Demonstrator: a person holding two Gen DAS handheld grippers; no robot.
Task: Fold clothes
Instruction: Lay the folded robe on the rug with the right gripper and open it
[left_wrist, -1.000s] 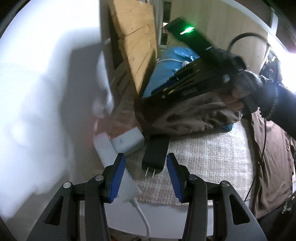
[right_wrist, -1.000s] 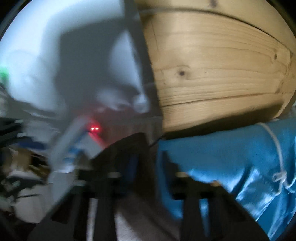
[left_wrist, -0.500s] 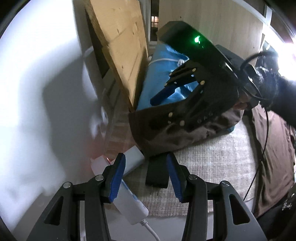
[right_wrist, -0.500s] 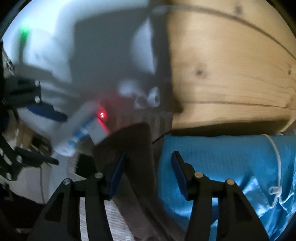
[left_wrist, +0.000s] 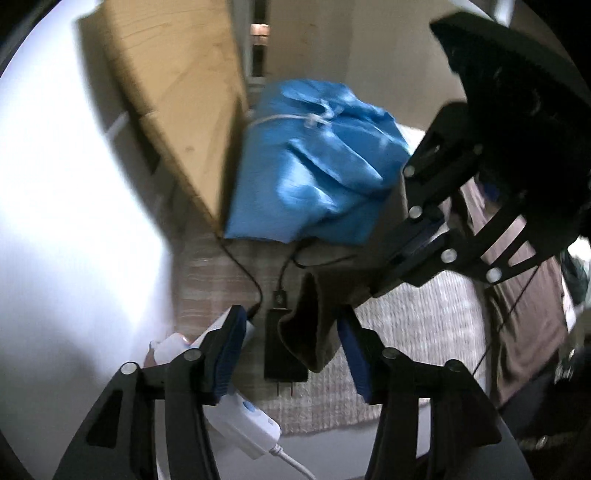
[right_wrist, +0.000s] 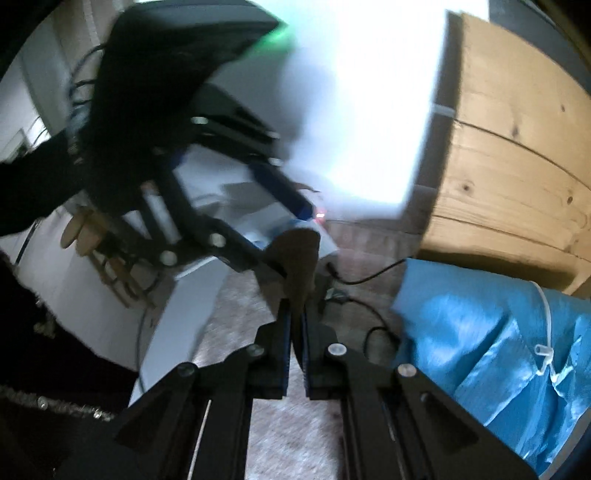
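Observation:
A brown cloth (right_wrist: 300, 254) is pinched edge-on in my right gripper (right_wrist: 295, 308), which is shut on it. In the left wrist view that right gripper (left_wrist: 384, 280) reaches in from the upper right and holds the brown cloth (left_wrist: 314, 332) up, so one corner hangs between the pads of my left gripper (left_wrist: 290, 315). The left jaws are opening, and the pads do not press the cloth. From the right wrist view the left gripper (right_wrist: 291, 236) comes in from the upper left, around the cloth's tip. More brown fabric (left_wrist: 517, 295) lies at the right.
A tied blue bag (left_wrist: 314, 166) rests against a wooden board (left_wrist: 177, 92) at the back. A black charger (left_wrist: 284, 354) with its cable and a white power strip (left_wrist: 243, 417) lie on the woven mat (left_wrist: 413, 332). A white wall stands at the left.
The right gripper opened, then shut on the brown cloth and lifted it off the blue bag toward the left gripper. The cloth corner now hangs between the left pads.

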